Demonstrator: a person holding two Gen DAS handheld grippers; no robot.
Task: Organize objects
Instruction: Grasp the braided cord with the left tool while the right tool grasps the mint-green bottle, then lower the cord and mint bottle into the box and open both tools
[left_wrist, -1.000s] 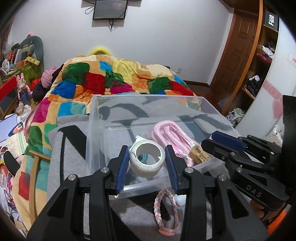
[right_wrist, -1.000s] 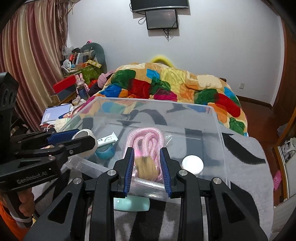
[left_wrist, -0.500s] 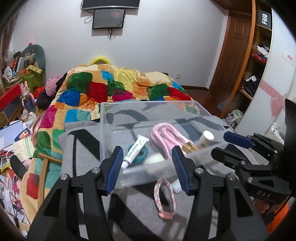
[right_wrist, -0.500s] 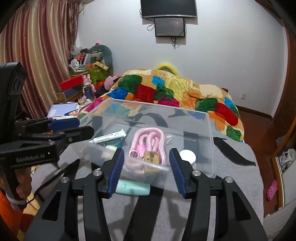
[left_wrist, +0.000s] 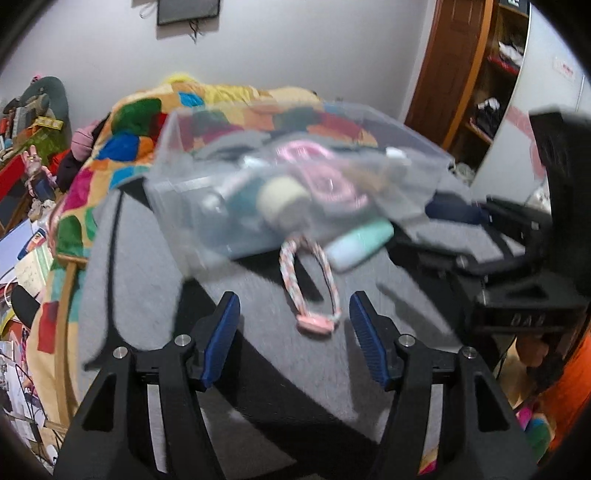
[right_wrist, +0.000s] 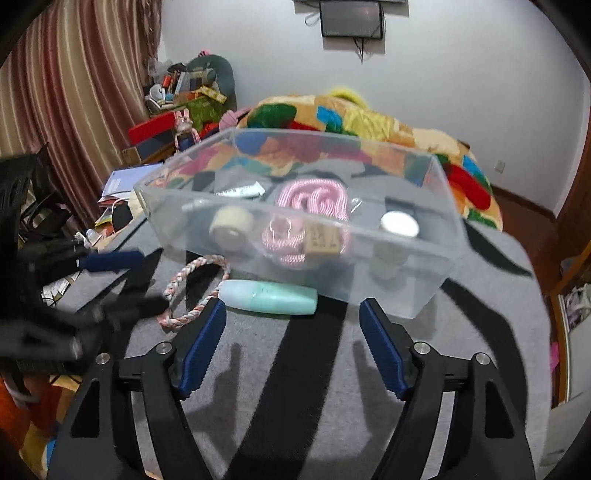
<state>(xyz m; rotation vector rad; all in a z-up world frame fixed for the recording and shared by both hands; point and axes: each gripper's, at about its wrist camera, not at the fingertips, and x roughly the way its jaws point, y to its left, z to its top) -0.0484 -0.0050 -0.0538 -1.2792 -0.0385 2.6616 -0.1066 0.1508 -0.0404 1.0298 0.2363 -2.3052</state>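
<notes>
A clear plastic bin (right_wrist: 295, 229) sits on a grey blanket with black stripes (right_wrist: 461, 350) that covers the bed. Inside the bin lie a coiled pink rope (right_wrist: 312, 197) near the middle, a roll of cream tape (right_wrist: 232, 226) toward its left wall, a white tube (right_wrist: 240, 191) behind the tape, a small tan tag (right_wrist: 324, 240) just in front of the rope, and a white-lidded jar (right_wrist: 399, 224) toward its right wall. Just outside the bin's near wall, a mint-green bottle (right_wrist: 269, 297) lies on its side on the blanket, and a braided pink-and-white loop (right_wrist: 194, 291) lies beside it, to the left of the bottle and partly tucked under the bin's near left corner.

The right tongs (right_wrist: 291, 345) hover on the near side of the bin with their blue pads spread wide and nothing between them. The left tongs (left_wrist: 293, 332) are likewise spread wide and empty, on the near side of the bin, with the braided loop (left_wrist: 310, 288) lying between and just beyond their tips. The left wrist view is blurred, so the bin's contents are hard to tell apart there.

Beyond the bin's far wall a multicoloured quilt (right_wrist: 369, 122) is heaped on the bed.
</notes>
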